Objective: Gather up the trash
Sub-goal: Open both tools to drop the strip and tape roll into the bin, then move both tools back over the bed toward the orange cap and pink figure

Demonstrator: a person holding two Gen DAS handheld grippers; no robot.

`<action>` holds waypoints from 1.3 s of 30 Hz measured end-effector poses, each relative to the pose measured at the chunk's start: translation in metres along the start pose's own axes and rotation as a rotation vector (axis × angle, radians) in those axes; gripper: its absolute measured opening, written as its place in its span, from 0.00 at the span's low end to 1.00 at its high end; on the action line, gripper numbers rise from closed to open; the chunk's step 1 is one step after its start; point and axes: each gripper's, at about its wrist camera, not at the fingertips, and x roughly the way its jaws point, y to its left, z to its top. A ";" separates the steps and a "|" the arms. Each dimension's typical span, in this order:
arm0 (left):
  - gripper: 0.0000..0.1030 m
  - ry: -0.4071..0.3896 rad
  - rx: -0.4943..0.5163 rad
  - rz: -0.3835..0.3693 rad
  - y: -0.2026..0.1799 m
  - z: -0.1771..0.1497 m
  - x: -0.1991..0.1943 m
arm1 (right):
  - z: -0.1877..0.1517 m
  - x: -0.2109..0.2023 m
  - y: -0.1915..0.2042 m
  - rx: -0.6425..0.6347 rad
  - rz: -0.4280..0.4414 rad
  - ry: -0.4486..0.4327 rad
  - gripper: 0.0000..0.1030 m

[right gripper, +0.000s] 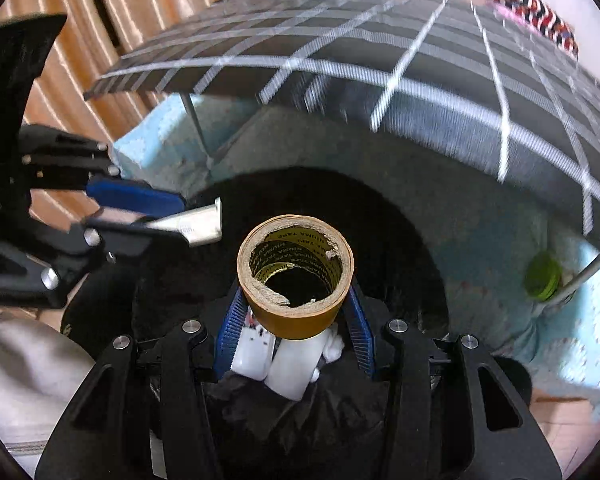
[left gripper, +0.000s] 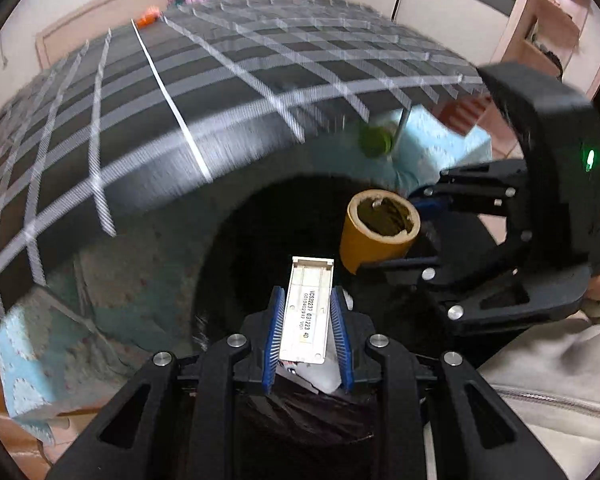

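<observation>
My left gripper (left gripper: 306, 300) is shut on a flat white plastic strip (left gripper: 306, 316) with a printed label, held lengthwise between the blue pads. Beside it, my right gripper (left gripper: 404, 232) is shut on a brown tape roll (left gripper: 374, 248) with little tape left. Both hang over the dark mouth of a black trash bag (left gripper: 256, 240). In the right wrist view the tape roll (right gripper: 292, 320) sits between the fingers of my right gripper (right gripper: 296, 300), its hollow core facing the camera. At the left my left gripper (right gripper: 180, 220) holds the white strip (right gripper: 204, 222). White scraps (right gripper: 288, 368) lie in the black bag (right gripper: 400, 232).
A table under a dark plaid cloth (left gripper: 260, 80) overhangs the bag on thin metal legs (left gripper: 402, 128). A green round object (right gripper: 544, 276) lies beneath it on a light blue mat (right gripper: 500, 248). An orange item (left gripper: 148, 20) sits on the table's far end. A person's grey clothing (left gripper: 560, 360) is at the right.
</observation>
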 end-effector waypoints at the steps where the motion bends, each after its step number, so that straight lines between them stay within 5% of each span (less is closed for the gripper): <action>1: 0.22 0.016 -0.002 -0.001 0.000 0.000 0.006 | -0.002 0.006 -0.003 0.017 0.017 0.024 0.46; 11: 0.22 0.144 -0.044 -0.023 0.003 -0.017 0.060 | -0.017 0.042 0.004 -0.006 -0.010 0.156 0.46; 20: 0.29 0.164 -0.096 -0.046 0.008 -0.024 0.065 | -0.018 0.053 0.004 -0.020 -0.014 0.191 0.46; 22: 0.48 0.156 -0.105 -0.045 0.009 -0.022 0.064 | -0.018 0.055 0.003 -0.011 -0.009 0.192 0.46; 23: 0.50 0.147 -0.108 -0.047 0.009 -0.022 0.062 | -0.017 0.055 0.003 -0.010 -0.010 0.193 0.46; 32: 0.50 0.091 -0.078 -0.045 0.004 -0.014 0.040 | -0.010 0.039 -0.002 0.008 -0.023 0.144 0.46; 39: 0.50 -0.039 -0.047 -0.033 0.003 0.002 -0.009 | 0.008 0.000 -0.006 0.005 -0.035 0.052 0.46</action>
